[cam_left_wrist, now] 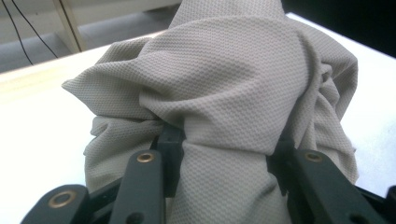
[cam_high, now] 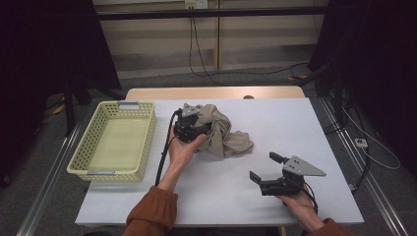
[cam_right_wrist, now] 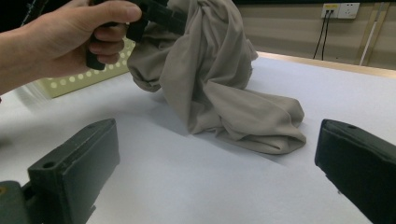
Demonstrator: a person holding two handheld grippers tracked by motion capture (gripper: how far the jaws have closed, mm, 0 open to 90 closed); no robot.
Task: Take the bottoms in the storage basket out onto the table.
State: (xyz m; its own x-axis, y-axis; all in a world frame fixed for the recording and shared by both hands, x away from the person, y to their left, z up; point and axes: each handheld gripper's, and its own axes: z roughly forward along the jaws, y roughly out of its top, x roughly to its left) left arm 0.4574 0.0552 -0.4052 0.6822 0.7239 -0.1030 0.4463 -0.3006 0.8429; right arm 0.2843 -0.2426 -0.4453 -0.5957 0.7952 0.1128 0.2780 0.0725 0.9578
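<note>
Cloth: a crumpled beige-grey garment of fine knitted fabric (cam_high: 223,135), bunched into a tall lump with deep twisted folds; my left gripper view shows its small honeycomb weave (cam_left_wrist: 233,88) and one thick fold drawn tight like a knot.
Cloth's place: centre of the high view, on the white tabletop (cam_high: 275,118), just right of the basket; its lower end spreads flat on the tabletop toward the lower right of the lump, while the upper part is gathered up at my left jaws.
Cloth seen from the right: in my right gripper view it hangs from the upper left of the frame and trails down to a rolled edge lying on the tabletop at mid-frame (cam_right_wrist: 224,84).
Left gripper (cam_high: 189,129): my left hand (cam_high: 183,150) holds it against the cloth's left side; my jaws are clamped narrow on a thick fold, which fills the gap between them (cam_left_wrist: 224,186).
Right gripper (cam_high: 265,169): in my right hand (cam_high: 300,204) at the lower right of the high view, well apart from the cloth; my jaws stand wide with nothing between them.
Basket: a pale yellow perforated plastic basket (cam_high: 142,142) at the left of the high view, beside the tabletop's left edge.
</note>
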